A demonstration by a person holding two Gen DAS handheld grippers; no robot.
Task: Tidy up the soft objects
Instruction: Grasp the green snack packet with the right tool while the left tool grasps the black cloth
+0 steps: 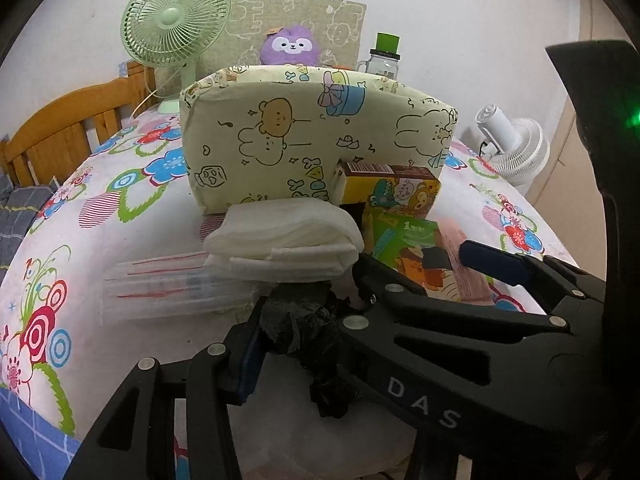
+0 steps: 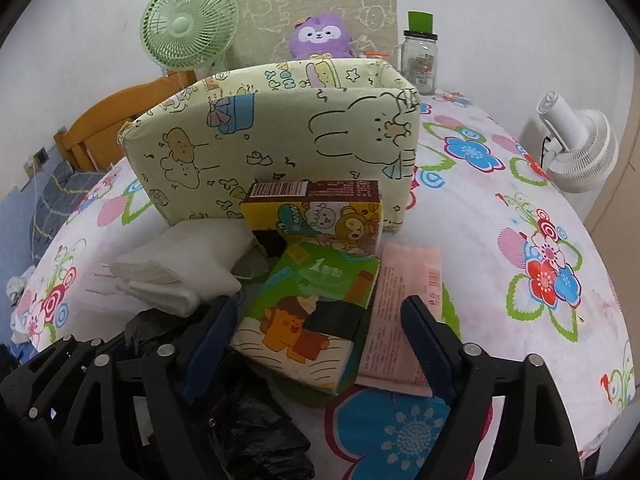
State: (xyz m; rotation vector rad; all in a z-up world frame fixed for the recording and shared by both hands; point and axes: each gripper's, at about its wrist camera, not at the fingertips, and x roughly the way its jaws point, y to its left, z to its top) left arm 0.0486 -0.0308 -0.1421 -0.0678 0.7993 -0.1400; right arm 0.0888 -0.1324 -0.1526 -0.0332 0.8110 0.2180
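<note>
Gripping one black plastic bag [image 1: 316, 344], left gripper [image 1: 308, 332] jaws, right gripper [image 2: 320, 336] jaws spread, two tissue packs.

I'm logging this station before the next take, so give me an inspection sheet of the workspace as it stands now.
Surface: floral bedsheet, bare on the right side.
Job's things: cartoon-print fabric bin standing upright; white folded pads, yellow tissue pack, green tissue pack and pink packet lying in front of it.
Clutter: clear zip bags; black plastic bag.
Grippers: left gripper jaws closed on the black plastic bag; right gripper jaws open around the green tissue pack.
Cables: a cord at the white fan.
Surroundings: green fan, purple plush, jar, wooden bed frame.
</note>
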